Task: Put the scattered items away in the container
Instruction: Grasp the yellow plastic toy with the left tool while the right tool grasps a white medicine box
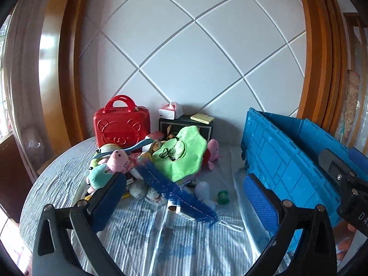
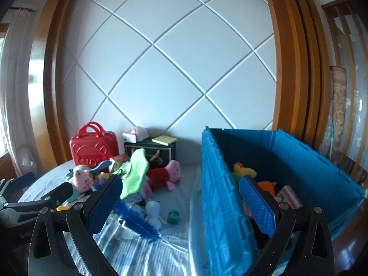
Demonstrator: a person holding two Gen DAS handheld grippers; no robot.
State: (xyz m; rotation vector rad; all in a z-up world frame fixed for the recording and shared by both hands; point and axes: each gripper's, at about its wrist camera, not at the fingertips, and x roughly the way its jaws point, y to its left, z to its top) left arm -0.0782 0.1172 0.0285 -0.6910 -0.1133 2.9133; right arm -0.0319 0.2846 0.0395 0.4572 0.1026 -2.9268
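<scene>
A white wall scored with diagonal grooves, framed in orange wood, backs a round table (image 1: pixel 57 184) under a pale striped cloth. Left of centre lies the heap still to be tidied: a green cloth (image 1: pixel 181 156), a pink pig (image 1: pixel 119 161), a second pig (image 2: pixel 170 172) in red, a blue brush (image 1: pixel 177 191) slanting toward the near edge, a white toy (image 1: pixel 204 193) and a small green jar (image 1: pixel 223 196). Behind them, against the wall, stand a red case (image 1: pixel 122 124), a black box (image 1: pixel 186 126) with a yellow pad (image 1: pixel 202 117) and a tissue pack (image 1: pixel 171 110) on top.

The blue crate (image 2: pixel 299 172) sits on the right and already holds a few soft things, yellow, orange and striped pink.

The left gripper (image 1: pixel 184 197) hangs over the near side of the heap, jaws wide and holding nothing. The right gripper (image 2: pixel 181 204) hovers astride the crate's near-left wall, jaws likewise spread and empty.

I judge this a moment between items, with most of the pile left. The brush or white toy lies nearest the left jaws; taking either calls for a descent and a close, then a carry right over the crate wall.

Only the letters "DA" show on the right gripper's body in the left view; no other writing is legible.
</scene>
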